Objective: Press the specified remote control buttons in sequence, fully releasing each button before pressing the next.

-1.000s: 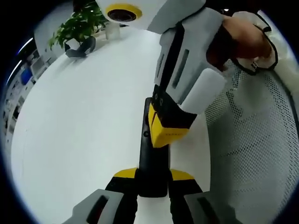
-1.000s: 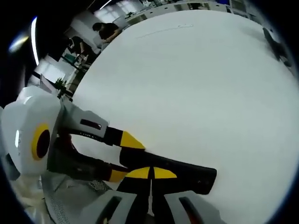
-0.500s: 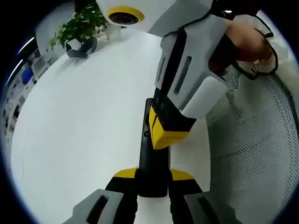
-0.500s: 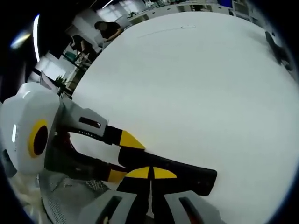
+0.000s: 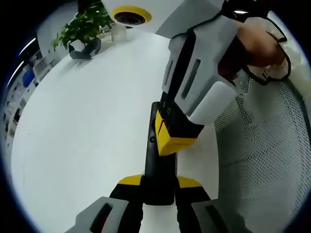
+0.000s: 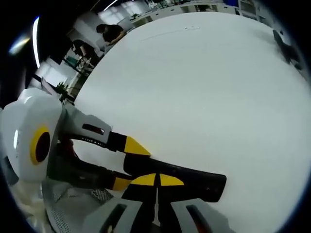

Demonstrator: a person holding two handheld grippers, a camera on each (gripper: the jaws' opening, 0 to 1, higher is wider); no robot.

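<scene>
A long black remote (image 5: pixel 155 170) lies over the white table (image 5: pixel 87 126), with my left gripper (image 5: pixel 159 182) shut on its near end. From the upper right comes my right gripper (image 5: pixel 171 139), its yellow tips shut together and set on the remote's face about midway along. In the right gripper view the right gripper (image 6: pixel 156 180) has its closed tips on the remote (image 6: pixel 206 183). The left gripper (image 6: pixel 127 165) clamps the remote's left end there. I cannot make out the buttons.
A potted plant (image 5: pixel 82 26) and a dark curved object (image 5: pixel 83 50) stand at the table's far edge. A hand (image 5: pixel 257 43) and a white mesh sleeve (image 5: pixel 262 145) are on the right. People (image 6: pixel 109 31) sit beyond the table (image 6: pixel 204 87).
The right gripper's body has tilted a little; its tips stay on the same spot of the remote. The left gripper keeps its hold.
</scene>
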